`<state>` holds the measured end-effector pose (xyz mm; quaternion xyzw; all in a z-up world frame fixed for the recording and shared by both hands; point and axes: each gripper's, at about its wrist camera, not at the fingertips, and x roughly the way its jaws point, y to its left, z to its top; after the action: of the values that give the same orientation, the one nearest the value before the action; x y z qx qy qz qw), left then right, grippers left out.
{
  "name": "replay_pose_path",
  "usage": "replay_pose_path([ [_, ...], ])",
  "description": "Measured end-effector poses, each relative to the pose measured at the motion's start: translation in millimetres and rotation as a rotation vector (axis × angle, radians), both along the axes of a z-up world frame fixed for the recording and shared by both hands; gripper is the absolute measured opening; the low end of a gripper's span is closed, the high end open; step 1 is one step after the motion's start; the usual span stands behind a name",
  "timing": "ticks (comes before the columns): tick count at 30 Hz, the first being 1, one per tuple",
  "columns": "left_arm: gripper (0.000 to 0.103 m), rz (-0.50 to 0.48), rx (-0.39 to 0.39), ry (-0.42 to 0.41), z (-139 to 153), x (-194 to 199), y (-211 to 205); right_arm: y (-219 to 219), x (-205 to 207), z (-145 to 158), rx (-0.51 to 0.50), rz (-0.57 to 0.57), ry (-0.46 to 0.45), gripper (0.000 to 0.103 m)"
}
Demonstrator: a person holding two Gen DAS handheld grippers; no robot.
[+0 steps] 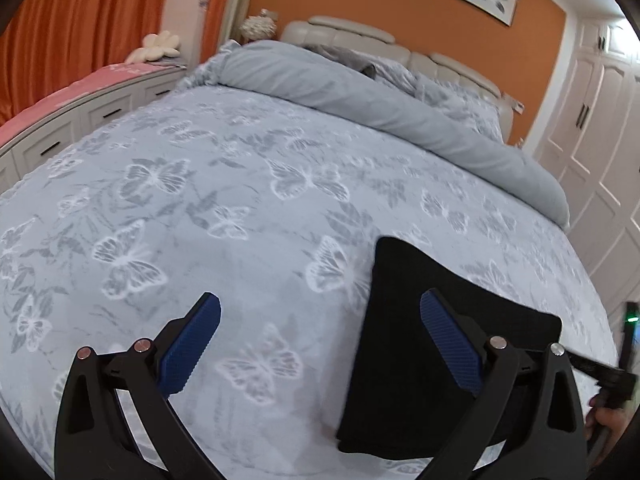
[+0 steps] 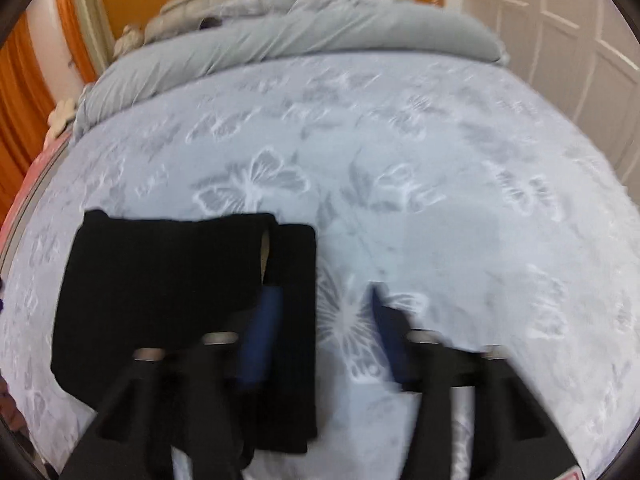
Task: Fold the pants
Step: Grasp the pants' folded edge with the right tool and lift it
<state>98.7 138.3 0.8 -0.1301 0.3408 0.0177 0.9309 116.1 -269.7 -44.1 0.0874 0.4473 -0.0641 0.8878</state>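
Note:
The black pants [image 1: 416, 332] lie folded into a compact rectangle on the butterfly-patterned bedspread [image 1: 224, 184]. In the left wrist view my left gripper [image 1: 320, 308] is open and empty, above the bed; its right finger [image 1: 452, 340] is over the pants, its left finger over bare bedspread. In the right wrist view the folded pants [image 2: 168, 284] lie at lower left. My right gripper [image 2: 322, 300] is open and empty; its left finger [image 2: 260, 336] is over the pants' right edge. That view is blurred by motion.
A rolled grey duvet [image 1: 392, 108] lies across the head of the bed before the padded headboard [image 1: 360, 36]. White drawers [image 1: 80, 120] stand along the left side. White wardrobe doors [image 1: 592, 152] stand to the right. The other gripper's body [image 1: 616, 376] shows at the right edge.

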Motion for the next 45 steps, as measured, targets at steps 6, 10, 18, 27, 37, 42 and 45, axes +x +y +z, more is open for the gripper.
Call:
replay_pose_path([
  [6,0.098,-0.135,-0.029,0.161,-30.3,15.7,-30.7,10.0,-13.4,-1.3,0.046,0.06,0.026,0.06],
  [10,0.098,-0.151,-0.067,0.255,-52.6,24.4,-33.7,23.5,-14.9,-15.3,0.045,0.104,0.09,0.061],
  [18,0.098,-0.132,-0.115,0.262,-55.1,24.4,-26.7,39.6,-8.1,-32.5,0.132,0.145,0.119,0.061],
  [27,0.098,-0.132,-0.143,0.254,-52.6,23.1,-23.1,51.6,-10.2,-11.4,0.095,0.16,0.005,0.02],
  [37,0.098,-0.116,-0.107,0.236,-50.6,25.8,-23.6,27.6,-3.2,-12.3,0.078,0.082,0.009,0.024],
  [42,0.098,-0.124,-0.114,0.234,-48.6,23.9,-22.8,14.8,-25.6,14.8,0.102,0.065,-0.09,0.032],
  [45,0.098,-0.125,-0.11,0.223,-46.5,20.1,-20.5,11.6,-13.4,-6.3,0.154,0.089,0.0,0.032],
])
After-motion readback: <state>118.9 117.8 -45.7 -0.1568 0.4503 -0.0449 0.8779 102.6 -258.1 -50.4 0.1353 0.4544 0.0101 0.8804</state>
